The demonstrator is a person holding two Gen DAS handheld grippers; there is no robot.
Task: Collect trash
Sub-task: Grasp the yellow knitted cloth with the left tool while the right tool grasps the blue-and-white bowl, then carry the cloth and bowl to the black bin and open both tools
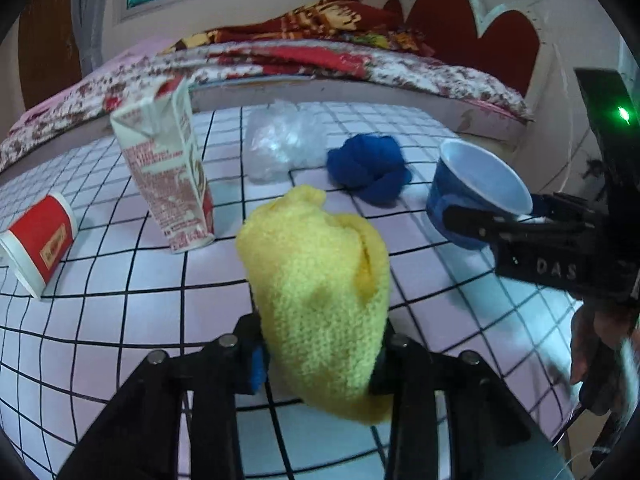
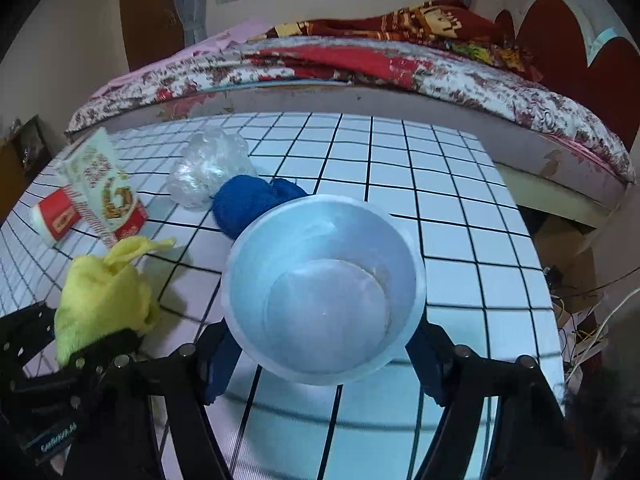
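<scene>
Two pick-ups are in hand at once. The left hand-held gripper [image 1: 320, 364] has its jaws pressed into a soft yellow knitted cloth bundle [image 1: 320, 300], which bulges up between them. The right hand-held gripper [image 2: 320, 364] stands with its blue pads on either side of a blue paper cup with a white inside [image 2: 322, 304]; it appears to be clamping the cup's wall, though the contact itself is hidden under the rim. Whether either thing has left the white tiled counter with black grid lines [image 2: 440, 216] cannot be told.

Taking the blue cup as the landmark: the yellow bundle sits just to its left; a dark blue knitted ball [image 2: 244, 204] lies just behind it, and a crumpled clear plastic bag [image 2: 208, 168] a little further back and left. An upright red-and-white drink carton [image 1: 168, 172] stands well to the left, with a red-and-white paper cup lying on its side [image 1: 38, 240] beyond that, near the counter's left edge.

The step, judged from this, is the grasp itself. The next move calls for lifting both clear and carrying them to wherever the trash goes (no bin shows in either view). The cloth may sag or slip; the thin cup could buckle if squeezed harder.
</scene>
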